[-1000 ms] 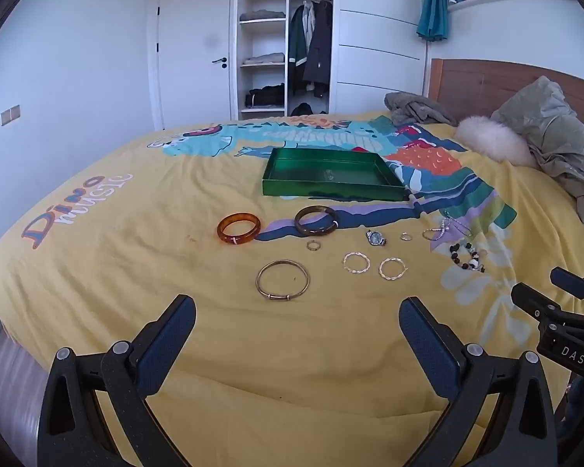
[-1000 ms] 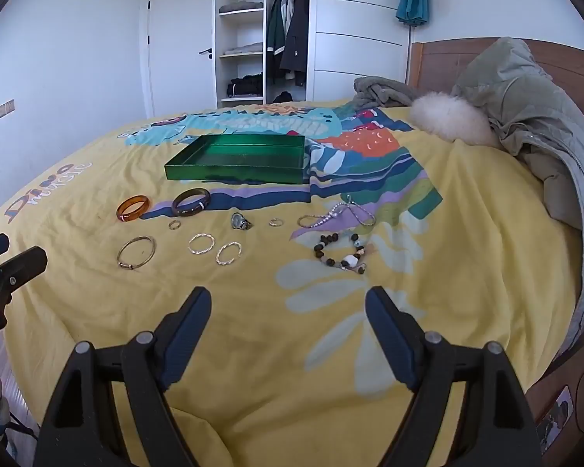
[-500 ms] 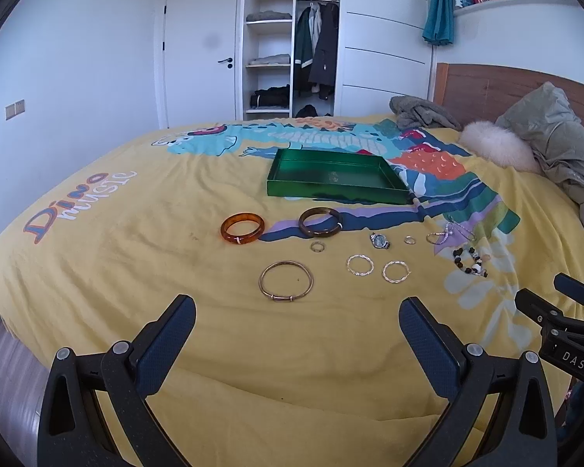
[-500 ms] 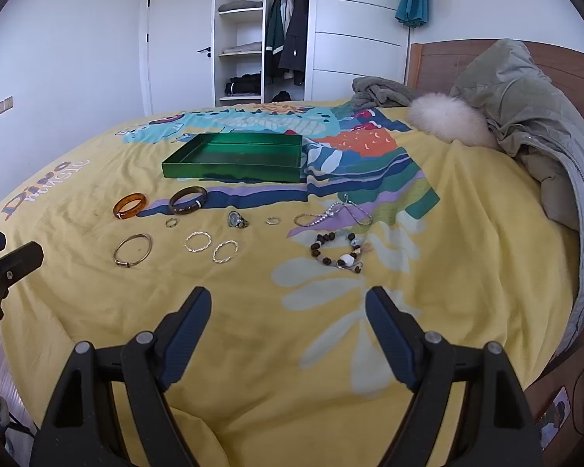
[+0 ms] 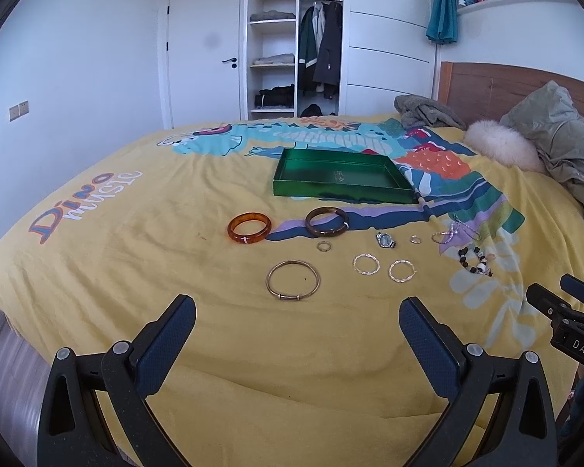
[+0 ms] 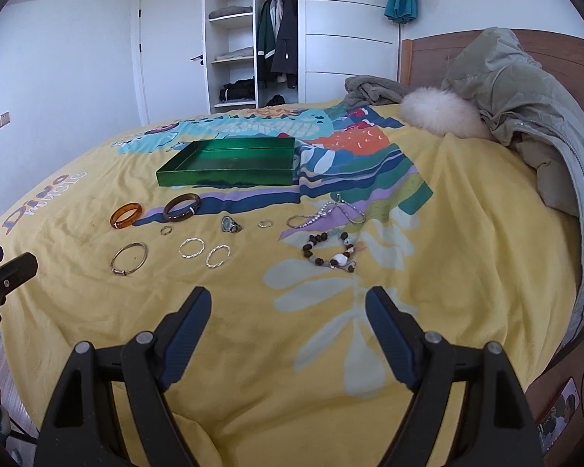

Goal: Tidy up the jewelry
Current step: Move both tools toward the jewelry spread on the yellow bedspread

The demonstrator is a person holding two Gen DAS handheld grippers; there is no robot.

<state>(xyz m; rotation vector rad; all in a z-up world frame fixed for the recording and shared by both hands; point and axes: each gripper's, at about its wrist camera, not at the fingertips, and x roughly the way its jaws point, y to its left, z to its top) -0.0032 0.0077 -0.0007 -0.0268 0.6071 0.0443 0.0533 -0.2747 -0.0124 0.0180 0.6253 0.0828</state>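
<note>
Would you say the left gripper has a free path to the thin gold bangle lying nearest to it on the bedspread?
Probably yes. The left gripper is open and empty, and the gold bangle lies flat just ahead of it, with only bare yellow bedspread between them.

The bed (image 5: 136, 272) wears a yellow dinosaur-print cover, and a green tray (image 5: 342, 183) sits near its middle. In front of the tray lie an orange bangle (image 5: 249, 227), a brown bangle (image 5: 327, 222), a thin metal bangle (image 5: 293, 280), two silver hoops (image 5: 383, 266), small rings, a watch (image 5: 385, 240), a chain (image 6: 325, 214) and a beaded bracelet (image 6: 331, 251). A grey-green jacket (image 6: 525, 109), a fluffy white cushion (image 6: 440, 114) and a crumpled grey cloth (image 5: 428, 113) rest by the headboard.
</note>
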